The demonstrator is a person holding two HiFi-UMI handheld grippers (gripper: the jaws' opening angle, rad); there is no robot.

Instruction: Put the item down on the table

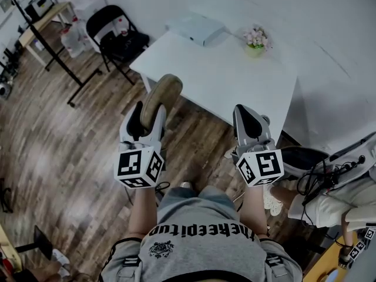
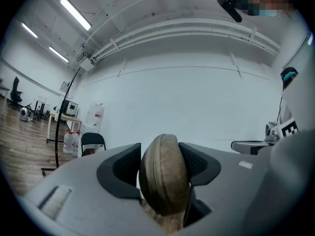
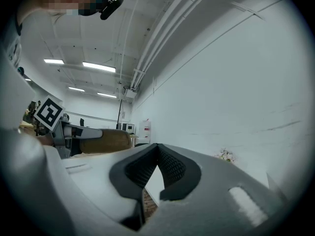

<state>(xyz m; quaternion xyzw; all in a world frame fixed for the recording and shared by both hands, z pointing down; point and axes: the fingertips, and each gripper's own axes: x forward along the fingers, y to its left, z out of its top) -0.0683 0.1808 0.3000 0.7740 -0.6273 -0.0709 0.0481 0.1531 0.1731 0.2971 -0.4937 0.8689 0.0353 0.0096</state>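
A brown oval zippered case (image 1: 160, 96) stands on edge between the jaws of my left gripper (image 1: 148, 115), which is shut on it. In the left gripper view the brown case (image 2: 164, 180) fills the gap between the dark pads. The case hangs in the air in front of the near left corner of the white table (image 1: 235, 81). My right gripper (image 1: 251, 122) is held in the air near the table's front edge, shut with nothing in it; its pads (image 3: 170, 168) meet at the tips. From the right gripper view the case (image 3: 103, 140) shows at the left.
On the table's far side lie a white box (image 1: 197, 27) and a small pot of flowers (image 1: 256, 40). A black folding chair (image 1: 114, 37) stands left of the table. A black stand (image 1: 56, 51) crosses the wooden floor. Cables and a bag (image 1: 329, 169) lie at the right.
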